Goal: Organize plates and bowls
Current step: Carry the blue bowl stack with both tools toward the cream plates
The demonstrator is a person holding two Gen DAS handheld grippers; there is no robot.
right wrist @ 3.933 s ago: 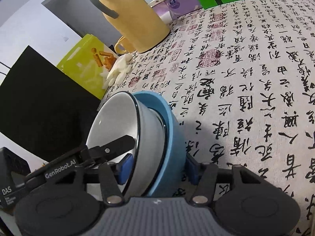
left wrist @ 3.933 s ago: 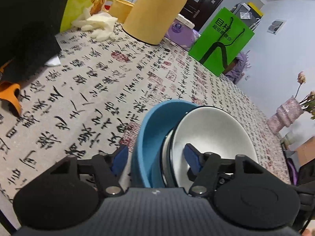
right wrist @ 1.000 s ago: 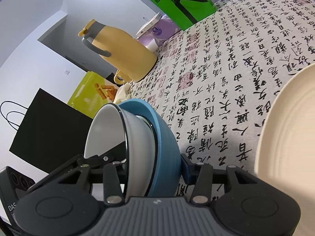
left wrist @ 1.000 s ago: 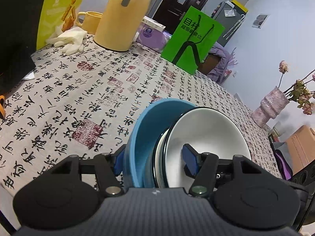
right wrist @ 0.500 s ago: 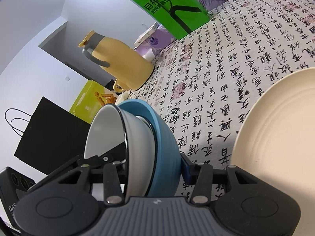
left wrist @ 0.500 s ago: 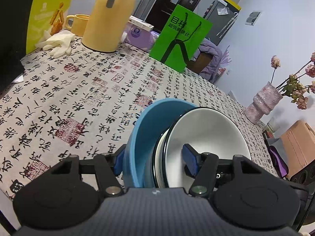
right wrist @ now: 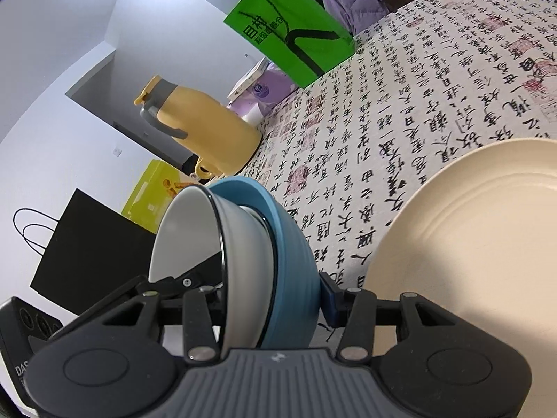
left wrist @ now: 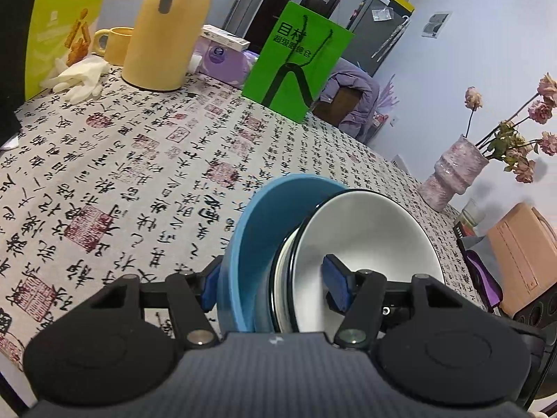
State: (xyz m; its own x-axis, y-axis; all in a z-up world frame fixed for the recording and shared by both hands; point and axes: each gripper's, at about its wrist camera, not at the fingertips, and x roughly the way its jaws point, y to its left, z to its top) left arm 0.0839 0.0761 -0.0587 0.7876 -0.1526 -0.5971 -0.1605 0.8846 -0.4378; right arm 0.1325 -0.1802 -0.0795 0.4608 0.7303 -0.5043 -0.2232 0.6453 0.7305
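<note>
Bowls fill both of my wrist views: a white bowl [left wrist: 369, 244] nests inside a blue bowl [left wrist: 257, 240], and I hold the stack tipped on edge, clear of the calligraphy tablecloth [left wrist: 139, 160]. My left gripper [left wrist: 273, 287] is clamped across the stack, one blue pad against the blue bowl's outer wall and the other pressed inside the white bowl. My right gripper [right wrist: 275, 296] grips the same pair from the opposite side, its visible blue pad on the blue bowl's ribbed outside; the other finger sits inside the white bowl, mostly hidden. In the right view a cream plate [right wrist: 470, 230] lies on the cloth just beside the stack, close to that gripper's right finger. Farther back on the table I see a yellow jug [left wrist: 167, 31], a yellow mug [left wrist: 113, 43], white gloves [left wrist: 78, 78], a green paper bag [left wrist: 296, 61] and a pink vase [left wrist: 452, 177] of dried roses.
</note>
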